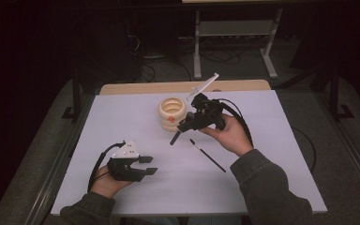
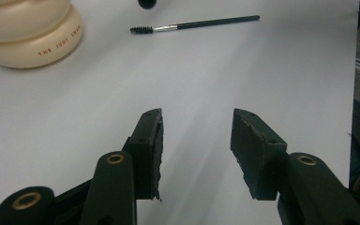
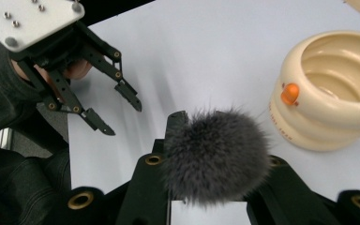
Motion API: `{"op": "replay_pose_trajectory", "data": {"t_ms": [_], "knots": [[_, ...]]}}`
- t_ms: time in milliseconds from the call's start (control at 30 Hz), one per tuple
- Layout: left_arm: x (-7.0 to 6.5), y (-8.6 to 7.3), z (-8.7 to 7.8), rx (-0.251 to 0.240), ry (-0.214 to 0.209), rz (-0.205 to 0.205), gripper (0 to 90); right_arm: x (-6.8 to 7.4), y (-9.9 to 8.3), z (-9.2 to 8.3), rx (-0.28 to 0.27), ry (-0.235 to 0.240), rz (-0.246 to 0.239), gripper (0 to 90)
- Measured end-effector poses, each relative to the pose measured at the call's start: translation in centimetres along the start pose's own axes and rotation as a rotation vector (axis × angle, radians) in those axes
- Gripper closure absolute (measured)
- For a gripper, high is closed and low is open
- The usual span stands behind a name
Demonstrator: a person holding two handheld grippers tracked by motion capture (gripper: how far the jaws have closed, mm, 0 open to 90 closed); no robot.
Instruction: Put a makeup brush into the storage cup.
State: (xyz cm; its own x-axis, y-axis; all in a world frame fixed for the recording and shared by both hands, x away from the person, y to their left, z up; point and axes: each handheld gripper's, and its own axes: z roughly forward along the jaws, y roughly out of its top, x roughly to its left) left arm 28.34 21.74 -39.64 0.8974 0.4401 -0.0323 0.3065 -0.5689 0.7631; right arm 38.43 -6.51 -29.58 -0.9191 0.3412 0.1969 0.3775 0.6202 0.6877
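Right gripper view puts a grey fluffy brush head [image 3: 215, 157] between my right jaws, which are closed on the brush; its bristles cover the jaw tips and hide the pads, and the handle is out of sight behind the fluff; in the high view my right gripper [image 1: 194, 123] hangs above the white surface [image 1: 122, 117], held in my right hand [image 1: 232, 136], and a dark stub [image 1: 175, 138] of the brush pokes down from it, too small and dark to read closely; my left gripper [image 1: 147, 166] rests low at the near left of the surface, jaws apart with nothing between them, as the left gripper view shows with bare surface in the gap; only no earlier frame lets me speak of more.

A cream ringed holder [image 1: 172, 113] stands just beside the right gripper, toward the far side; an orange dot sits on its wall, and lettering on its lowest ring is partly cut off in the left gripper view; a thin black spoolie brush [image 1: 207, 155] lies flat on the surface, near my right hand; past the far edge the room is dark, with a pale frame [image 1: 234, 42] and cables barely showing.
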Motion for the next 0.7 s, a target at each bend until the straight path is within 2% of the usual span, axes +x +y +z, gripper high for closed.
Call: {"op": "replay_pose_trajectory", "data": {"t_ms": [267, 533, 633, 667, 700], "knots": [[0.2, -0.1, -0.3, -0.013, 0.013, -0.015, 53.2, -0.3, 1.6, -0.6, -0.002, -0.022, -0.017, 74.8], [0.3, -0.1, -0.3, -0.002, 0.016, -0.001, 52.8, -0.8, 3.2, -1.1, 0.002, -0.047, -0.02, 74.8], [0.4, -0.1, -0.4, -0.013, 0.023, 0.003, 52.8, -1.1, 3.8, -1.3, -0.002, -0.059, -0.026, 74.8], [0.3, -0.2, -0.4, -0.019, 0.02, -0.016, 52.8, -1.1, 4.1, -1.4, 0.002, -0.061, -0.019, 74.8], [0.4, -0.2, -0.4, -0.024, 0.021, -0.015, 52.7, -1.2, 4.3, -1.5, 0.006, -0.065, -0.017, 74.8]]}}
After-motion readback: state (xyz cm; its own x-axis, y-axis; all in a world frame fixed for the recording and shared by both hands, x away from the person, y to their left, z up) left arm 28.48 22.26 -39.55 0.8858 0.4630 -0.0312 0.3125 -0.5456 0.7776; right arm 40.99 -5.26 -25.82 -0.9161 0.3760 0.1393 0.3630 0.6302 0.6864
